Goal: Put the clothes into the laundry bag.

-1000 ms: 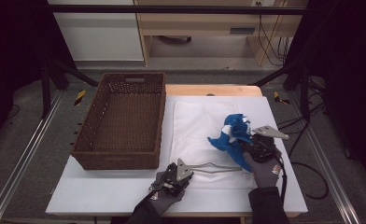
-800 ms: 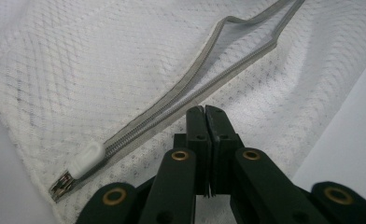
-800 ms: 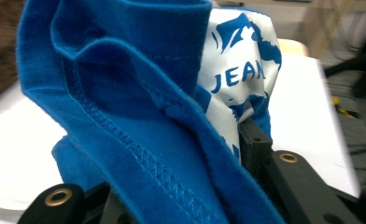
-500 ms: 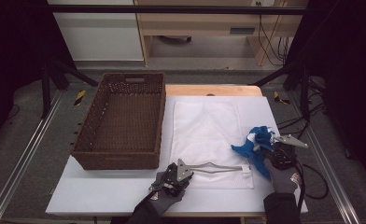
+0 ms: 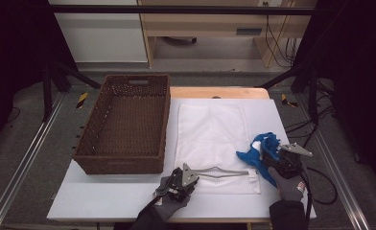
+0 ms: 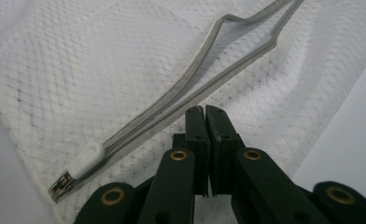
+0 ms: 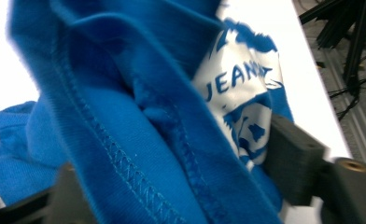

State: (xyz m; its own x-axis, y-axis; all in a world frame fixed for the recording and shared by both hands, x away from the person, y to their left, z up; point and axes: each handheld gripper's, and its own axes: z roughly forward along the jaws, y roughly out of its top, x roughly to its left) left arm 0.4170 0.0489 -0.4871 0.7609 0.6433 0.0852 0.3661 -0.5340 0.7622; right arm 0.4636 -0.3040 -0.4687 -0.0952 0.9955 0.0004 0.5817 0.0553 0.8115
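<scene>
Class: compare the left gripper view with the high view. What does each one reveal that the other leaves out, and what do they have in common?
Left gripper view: the zipper's teeth, its white pull tab and metal slider, the diamond weave of the mesh, and the left claw shut on the mesh beside the zipper.

High view: the brown wicker basket, the blue garment at the right claw, whose jaws have just been opening with the cloth between them, both gloved hands, and the white table.

Both: the white mesh laundry bag with its grey zipper gaping partly open.

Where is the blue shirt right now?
In the high view the blue shirt lies bunched on the white table's right side, at the right gripper, just right of the white mesh bag.
</scene>
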